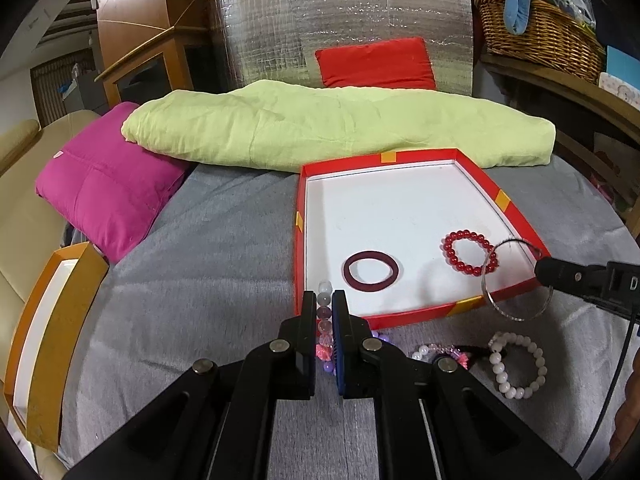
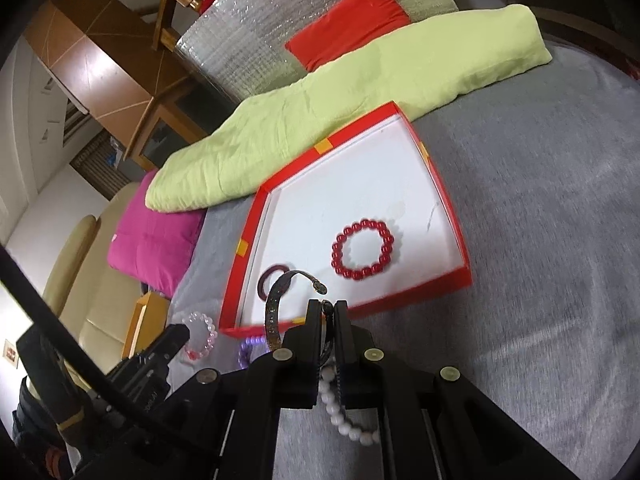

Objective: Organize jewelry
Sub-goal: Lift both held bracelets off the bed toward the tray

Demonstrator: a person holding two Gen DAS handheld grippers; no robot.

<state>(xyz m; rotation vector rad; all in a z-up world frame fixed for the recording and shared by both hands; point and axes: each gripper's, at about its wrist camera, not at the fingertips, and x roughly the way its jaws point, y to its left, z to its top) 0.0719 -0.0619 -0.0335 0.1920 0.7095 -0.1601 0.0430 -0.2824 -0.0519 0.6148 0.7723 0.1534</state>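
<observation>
A red tray (image 1: 380, 208) with a white floor lies on the grey bedcover. In it are a dark red hair tie (image 1: 372, 272) and a red bead bracelet (image 1: 470, 254). My left gripper (image 1: 324, 298) is shut on a pale pink and purple bead bracelet (image 1: 325, 313), just short of the tray's near left corner. My right gripper (image 2: 327, 306) is shut on a thin dark bangle (image 2: 276, 312) held over the tray's near edge (image 2: 400, 300). A white bead bracelet (image 1: 518, 364) and loose pink and purple beads (image 1: 444, 350) lie on the cover in front of the tray.
A folded green blanket (image 1: 320, 128) lies behind the tray and a magenta pillow (image 1: 108, 184) to its left. An orange box lid (image 1: 48, 340) sits at the bed's left edge. A wicker basket (image 1: 540, 36) stands on a shelf at the right.
</observation>
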